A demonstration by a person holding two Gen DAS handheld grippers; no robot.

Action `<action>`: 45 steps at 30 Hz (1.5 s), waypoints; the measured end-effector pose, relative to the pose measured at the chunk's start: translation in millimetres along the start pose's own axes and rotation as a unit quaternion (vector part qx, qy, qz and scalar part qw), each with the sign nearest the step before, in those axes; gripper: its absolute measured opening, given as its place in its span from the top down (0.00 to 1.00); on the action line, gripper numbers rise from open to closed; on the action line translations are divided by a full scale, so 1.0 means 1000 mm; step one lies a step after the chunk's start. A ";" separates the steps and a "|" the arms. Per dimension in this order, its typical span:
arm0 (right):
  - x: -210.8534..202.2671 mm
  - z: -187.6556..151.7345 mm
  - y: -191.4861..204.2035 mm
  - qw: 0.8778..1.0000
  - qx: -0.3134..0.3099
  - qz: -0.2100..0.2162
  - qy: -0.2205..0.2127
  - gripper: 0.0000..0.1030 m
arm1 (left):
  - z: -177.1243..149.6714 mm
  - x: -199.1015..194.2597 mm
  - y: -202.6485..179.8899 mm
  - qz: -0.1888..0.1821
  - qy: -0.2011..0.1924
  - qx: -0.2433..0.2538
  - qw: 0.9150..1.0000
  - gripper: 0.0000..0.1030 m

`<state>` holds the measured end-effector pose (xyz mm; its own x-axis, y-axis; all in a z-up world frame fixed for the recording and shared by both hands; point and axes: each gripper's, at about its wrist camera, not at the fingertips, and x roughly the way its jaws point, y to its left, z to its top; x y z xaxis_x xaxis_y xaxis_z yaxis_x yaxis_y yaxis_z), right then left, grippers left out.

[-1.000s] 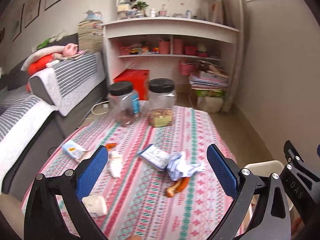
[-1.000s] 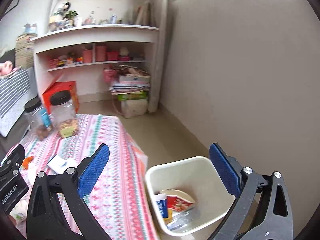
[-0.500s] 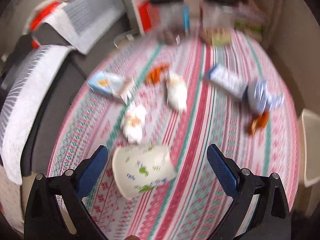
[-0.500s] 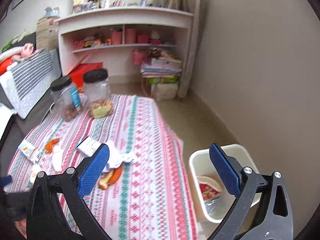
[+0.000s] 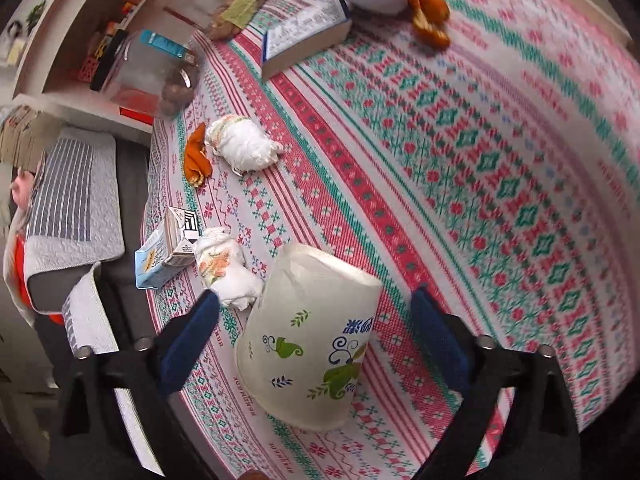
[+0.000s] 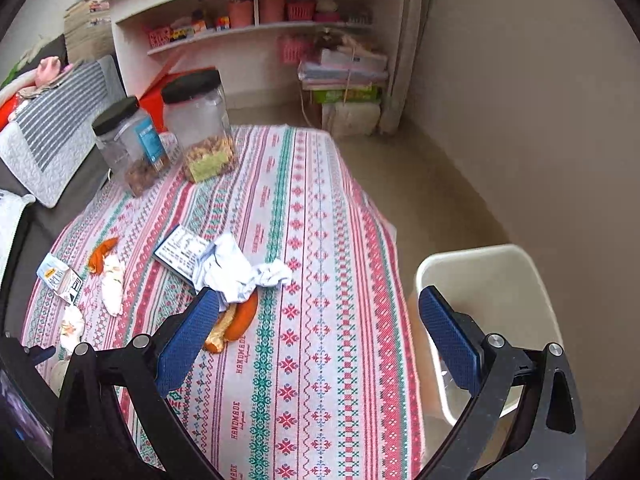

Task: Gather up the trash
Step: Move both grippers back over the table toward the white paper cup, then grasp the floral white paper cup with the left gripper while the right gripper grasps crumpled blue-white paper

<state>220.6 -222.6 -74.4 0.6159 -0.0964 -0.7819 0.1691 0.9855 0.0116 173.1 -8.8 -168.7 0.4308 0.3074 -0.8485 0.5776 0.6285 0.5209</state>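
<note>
A: What covered the surface (image 6: 320, 360)?

B: A striped cloth in pink, green and white. At the far left stood two clear jars (image 6: 200, 128) with black lids, side by side.

A: And the rubbish?

B: Mid-surface lay a flat printed box (image 6: 178, 252), a crumpled pale blue wrapper (image 6: 236, 268) touching its near edge, and orange peel (image 6: 236, 320) just below that. Along the left edge were a small carton (image 6: 60, 278), another bit of peel (image 6: 100, 254) and two wadded tissues (image 6: 112, 284). A paper cup (image 5: 308, 340) lay on its side at the near left corner.

A: The floor?

B: A cream bin (image 6: 492, 320) stood right of the surface.
</note>
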 end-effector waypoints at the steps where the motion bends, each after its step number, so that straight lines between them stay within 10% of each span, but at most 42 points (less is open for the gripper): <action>1: 0.008 0.001 -0.001 1.000 0.006 0.006 0.014 0.07 | -0.002 0.005 0.002 -0.010 0.011 -0.004 1.000 0.41; 7: 0.031 0.006 0.027 0.998 -0.057 0.026 0.018 0.07 | -0.014 -0.020 0.045 -0.096 -0.036 -0.130 0.986 0.43; 14: 0.064 0.010 0.073 0.989 -0.147 0.024 0.018 0.07 | -0.020 -0.097 0.112 -0.205 -0.174 -0.294 0.917 0.43; 20: 0.092 0.011 0.096 0.983 -0.177 0.028 0.031 0.11 | -0.021 -0.121 0.123 -0.198 -0.219 -0.340 0.893 0.43; 23: 0.107 0.012 0.097 0.982 -0.163 0.063 0.073 0.61 | -0.024 -0.117 0.129 -0.199 -0.216 -0.358 0.886 0.43; 34: 0.018 0.030 0.095 0.974 -0.068 0.216 -0.001 0.65 | -0.047 -0.103 0.162 -0.158 -0.223 -0.450 0.850 0.43; 45: -0.052 0.010 0.100 0.968 -0.104 0.211 -0.087 0.64 | -0.052 -0.119 0.158 -0.075 -0.254 -0.492 0.829 0.42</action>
<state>213.3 -120.0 -25.8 0.7192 0.3166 -0.6185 -0.2737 0.9473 0.1666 177.6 91.1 9.7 0.7860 -0.0102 -0.6182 -0.0871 0.9881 -0.1271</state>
